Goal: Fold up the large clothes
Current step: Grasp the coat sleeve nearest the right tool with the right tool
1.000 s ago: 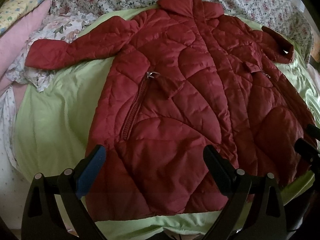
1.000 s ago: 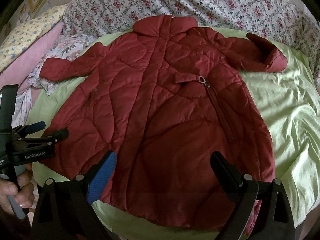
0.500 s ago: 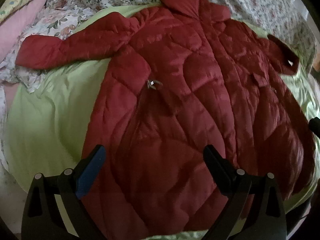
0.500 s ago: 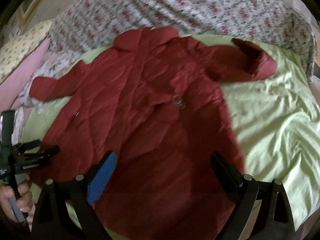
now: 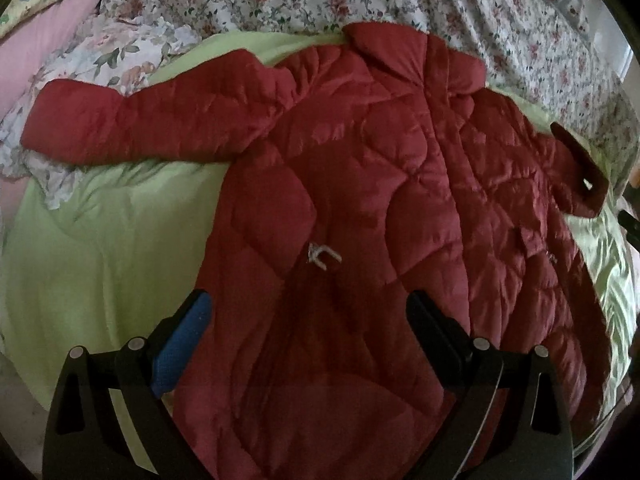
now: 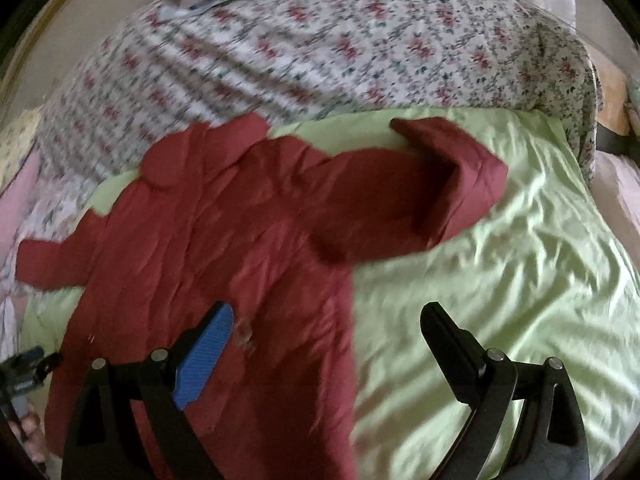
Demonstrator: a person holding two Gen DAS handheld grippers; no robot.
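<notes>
A dark red quilted coat (image 5: 360, 184) lies flat, front up, on a light green sheet (image 5: 104, 248), both sleeves spread out. Its left sleeve (image 5: 132, 124) reaches out over the flowered bedding. A metal zip pull (image 5: 322, 256) shows on its pocket. My left gripper (image 5: 306, 312) hovers open over the coat's lower left part, holding nothing. In the right wrist view the coat (image 6: 224, 248) fills the left half, its right sleeve (image 6: 420, 196) with a turned-back cuff pointing right. My right gripper (image 6: 326, 328) is open and empty above the coat's right side edge.
A flowered quilt (image 6: 320, 44) covers the far side of the bed. Pink and flowered pillows (image 5: 52, 48) are piled at the left. Bare green sheet (image 6: 500, 288) stretches to the right of the coat. The left gripper (image 6: 24, 372) and a hand show at the right wrist view's lower left edge.
Both grippers have moved forward over the coat, away from its hem. The right one has also swung right, bringing the right sleeve and bare sheet into view. Both stayed open.
</notes>
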